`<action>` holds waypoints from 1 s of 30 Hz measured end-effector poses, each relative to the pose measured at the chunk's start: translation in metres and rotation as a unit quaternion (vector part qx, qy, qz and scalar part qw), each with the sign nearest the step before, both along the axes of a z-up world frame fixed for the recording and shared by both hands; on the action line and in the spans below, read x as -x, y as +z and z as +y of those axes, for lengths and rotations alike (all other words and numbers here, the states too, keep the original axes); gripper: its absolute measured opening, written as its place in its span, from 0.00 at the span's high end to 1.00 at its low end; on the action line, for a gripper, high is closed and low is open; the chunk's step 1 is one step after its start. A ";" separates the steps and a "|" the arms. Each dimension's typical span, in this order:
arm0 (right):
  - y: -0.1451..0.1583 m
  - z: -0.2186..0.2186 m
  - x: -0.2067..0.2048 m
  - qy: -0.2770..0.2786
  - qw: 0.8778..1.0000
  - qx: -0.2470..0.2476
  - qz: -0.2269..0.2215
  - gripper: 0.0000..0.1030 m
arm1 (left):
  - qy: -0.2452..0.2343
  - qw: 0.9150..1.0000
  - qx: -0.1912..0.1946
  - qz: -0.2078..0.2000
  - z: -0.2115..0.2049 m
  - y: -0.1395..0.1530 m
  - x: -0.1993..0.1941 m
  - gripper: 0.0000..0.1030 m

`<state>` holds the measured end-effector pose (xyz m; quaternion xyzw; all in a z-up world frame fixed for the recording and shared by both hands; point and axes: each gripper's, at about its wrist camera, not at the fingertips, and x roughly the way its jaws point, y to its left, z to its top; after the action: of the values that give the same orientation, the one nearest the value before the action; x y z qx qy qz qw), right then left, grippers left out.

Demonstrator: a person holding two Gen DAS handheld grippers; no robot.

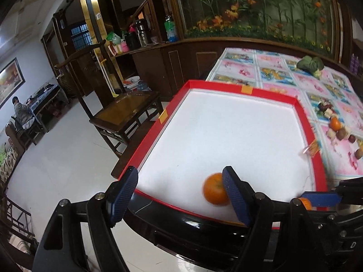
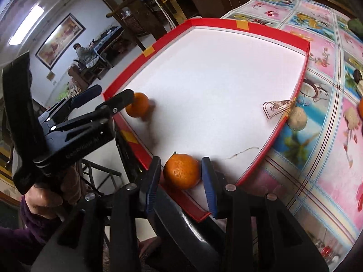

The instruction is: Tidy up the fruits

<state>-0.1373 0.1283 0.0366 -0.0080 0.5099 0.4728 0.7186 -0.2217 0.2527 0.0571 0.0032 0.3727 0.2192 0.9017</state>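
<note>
Table edge (image 1: 181, 222), glossy black, runs right under both sets of jaws; white tile floor (image 1: 68, 158) drops away to the left of it. Flowered plastic cloth (image 1: 274, 68) covers the tabletop ahead and to the right of the jaws.

Red-walled tray (image 1: 158, 122) w/ white floor sits on the table straight ahead of both grippers, near corner under them.

Right gripper (image 2: 181, 159): jaws apart, just wider than the near orange (image 2: 181, 172), which rests on the tray floor between them. Right pad touches it; thin gap at the left pad.

Left gripper (image 1: 179, 172): jaws wide apart, nothing clamped. Second orange (image 1: 214, 191), blurred, lies on the tray floor against the inner side of the right finger, well clear of the left one. A hand (image 2: 45, 199) in a purple sleeve grips this tool.

Rest of the tray is bare white, except a paper scrap (image 2: 279, 108) at its right wall, ahead-right of the right jaws.

Beyond that wall, on the cloth: a pale round lump (image 2: 298, 115), then more small fruit (image 1: 335, 124). Farther ahead-right, a green vegetable (image 1: 309, 64).

Ahead-left on the floor: wooden chair (image 1: 127, 106). Behind it, dark wood cabinets (image 1: 177, 63) w/ bottles on top; a flower panel (image 1: 261, 6) above. Far left, a seated person (image 1: 21, 111) at another table, and a framed picture (image 2: 60, 39) on the wall.
</note>
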 end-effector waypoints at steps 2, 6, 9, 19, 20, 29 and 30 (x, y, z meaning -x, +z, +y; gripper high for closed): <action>0.007 -0.014 -0.001 -0.011 0.999 -0.033 -0.010 0.62 | -0.017 1.000 0.010 -0.012 -0.009 0.007 0.004 0.26; 0.036 -0.077 -0.007 -0.045 0.993 -0.085 -0.067 0.61 | -0.072 0.997 0.021 -0.024 -0.039 0.017 0.002 0.24; 0.045 -0.128 -0.014 -0.101 0.986 -0.056 -0.120 0.42 | -0.119 0.992 0.028 -0.025 -0.067 0.021 -0.003 0.24; 0.012 -0.204 -0.032 -0.201 0.968 0.065 -0.136 0.41 | -0.242 0.968 0.058 0.031 -0.151 0.001 -0.028 0.24; 0.009 -0.203 -0.035 -0.201 0.968 0.072 -0.134 0.41 | -0.254 0.964 0.063 0.042 -0.158 -0.004 -0.029 0.24; -0.012 -0.200 -0.064 -0.214 0.963 0.117 -0.113 0.72 | -0.260 0.956 0.099 0.095 -0.176 -0.022 -0.048 0.24; -0.011 -0.201 -0.065 -0.216 0.963 0.116 -0.116 0.77 | -0.257 0.954 0.117 0.103 -0.173 -0.025 -0.050 0.24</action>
<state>-0.0721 -0.0725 0.0255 -0.0358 0.4637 0.2402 0.8521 -0.1715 0.0794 0.0318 0.0161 0.4732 -0.0665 0.8783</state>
